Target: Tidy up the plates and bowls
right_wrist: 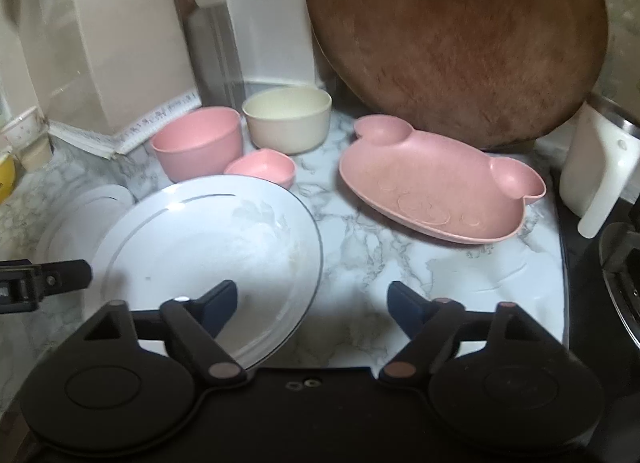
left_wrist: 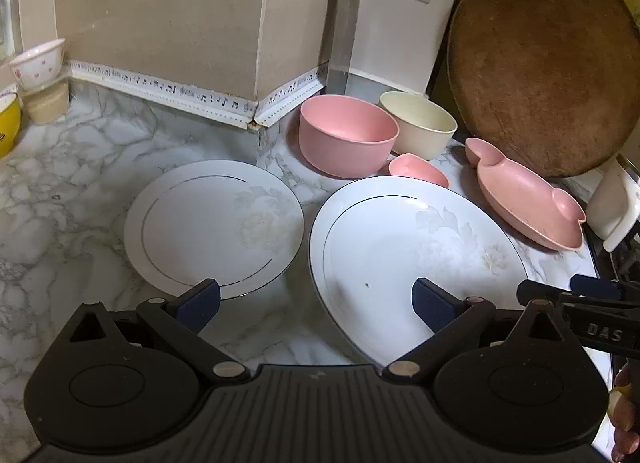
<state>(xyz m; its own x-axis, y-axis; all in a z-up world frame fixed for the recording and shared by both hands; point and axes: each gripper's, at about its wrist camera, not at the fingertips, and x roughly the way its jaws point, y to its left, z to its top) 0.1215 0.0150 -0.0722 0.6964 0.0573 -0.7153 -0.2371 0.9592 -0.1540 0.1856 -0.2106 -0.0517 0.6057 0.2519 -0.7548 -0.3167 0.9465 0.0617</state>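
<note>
While both grippers gape, large plate [left_wrist: 400, 247] lies below.

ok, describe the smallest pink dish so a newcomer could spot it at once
Start at the big round wooden board leaning against the back wall. In front of it to the left stand a pink bowl and a cream bowl. The small pink dish sits just in front of those two, by the far rim of the large white plate; it is far shallower and smaller than either bowl.

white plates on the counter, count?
2. Smaller white plate on the left, larger white plate right of it, apart, both flat on marble. None stacked, as far as visible.
</note>
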